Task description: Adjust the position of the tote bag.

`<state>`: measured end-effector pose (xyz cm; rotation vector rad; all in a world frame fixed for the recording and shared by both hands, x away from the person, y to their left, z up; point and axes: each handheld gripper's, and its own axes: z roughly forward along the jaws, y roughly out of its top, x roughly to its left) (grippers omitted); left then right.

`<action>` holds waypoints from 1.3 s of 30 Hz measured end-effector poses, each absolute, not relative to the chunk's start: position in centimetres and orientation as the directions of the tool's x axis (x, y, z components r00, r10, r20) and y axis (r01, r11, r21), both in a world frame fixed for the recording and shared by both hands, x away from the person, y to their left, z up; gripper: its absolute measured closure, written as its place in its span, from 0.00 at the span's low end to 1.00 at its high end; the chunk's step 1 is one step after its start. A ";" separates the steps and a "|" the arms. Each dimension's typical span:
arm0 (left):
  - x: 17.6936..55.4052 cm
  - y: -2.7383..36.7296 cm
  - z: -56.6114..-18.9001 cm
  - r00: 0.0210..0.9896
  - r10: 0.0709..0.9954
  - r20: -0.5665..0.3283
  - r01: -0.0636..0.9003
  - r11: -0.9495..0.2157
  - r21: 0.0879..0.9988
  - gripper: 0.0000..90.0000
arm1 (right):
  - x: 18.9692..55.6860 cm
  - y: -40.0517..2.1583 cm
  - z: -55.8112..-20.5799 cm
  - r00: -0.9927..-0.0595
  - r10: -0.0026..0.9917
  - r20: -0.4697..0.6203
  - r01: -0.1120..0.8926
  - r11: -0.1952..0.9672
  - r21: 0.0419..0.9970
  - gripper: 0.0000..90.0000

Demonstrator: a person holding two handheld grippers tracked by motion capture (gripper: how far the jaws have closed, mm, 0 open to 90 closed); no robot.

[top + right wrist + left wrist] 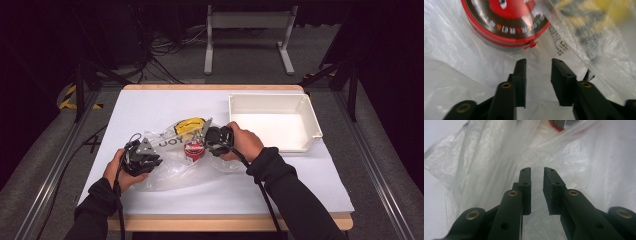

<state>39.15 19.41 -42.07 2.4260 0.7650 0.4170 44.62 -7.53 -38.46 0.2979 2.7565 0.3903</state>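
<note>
Black fingers [536, 192] over crinkled, perhaps plastic, bag [486, 152]

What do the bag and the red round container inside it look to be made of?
Bag: thin clear plastic film, glossy and crinkled, its contents showing through. Red round container: probably hard plastic or tin, glossy with a printed lid and a small red tab at the rim; I can't tell which.

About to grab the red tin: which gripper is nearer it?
Right. The right gripper sits just beside the red tin; the left gripper is farther off, over the bag's other end.
</note>
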 end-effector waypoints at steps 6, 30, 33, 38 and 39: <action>40.0 20.1 -42.4 0.738 0.666 0.106 0.487 -0.635 0.600 0.83 | 45.2 -7.5 -39.1 -0.912 0.265 -0.312 0.184 0.946 0.266 0.61; 42.1 24.9 -43.8 0.571 0.813 0.115 0.617 -0.517 0.594 0.83 | 46.0 -8.0 -40.2 -0.895 0.302 -0.329 0.239 0.946 0.221 0.51; 42.1 25.4 -43.7 0.550 0.822 0.144 0.625 -0.520 0.582 0.84 | 45.9 -7.9 -40.3 -0.898 0.287 -0.334 0.226 0.951 0.210 0.50; 42.2 26.5 -43.8 0.535 0.836 0.120 0.637 -0.493 0.593 0.85 | 45.8 -8.3 -40.4 -0.905 0.288 -0.313 0.228 0.950 0.214 0.50; 42.1 26.7 -43.8 0.530 0.839 0.123 0.640 -0.490 0.592 0.85 | 45.7 -8.2 -40.5 -0.906 0.278 -0.319 0.220 0.953 0.206 0.50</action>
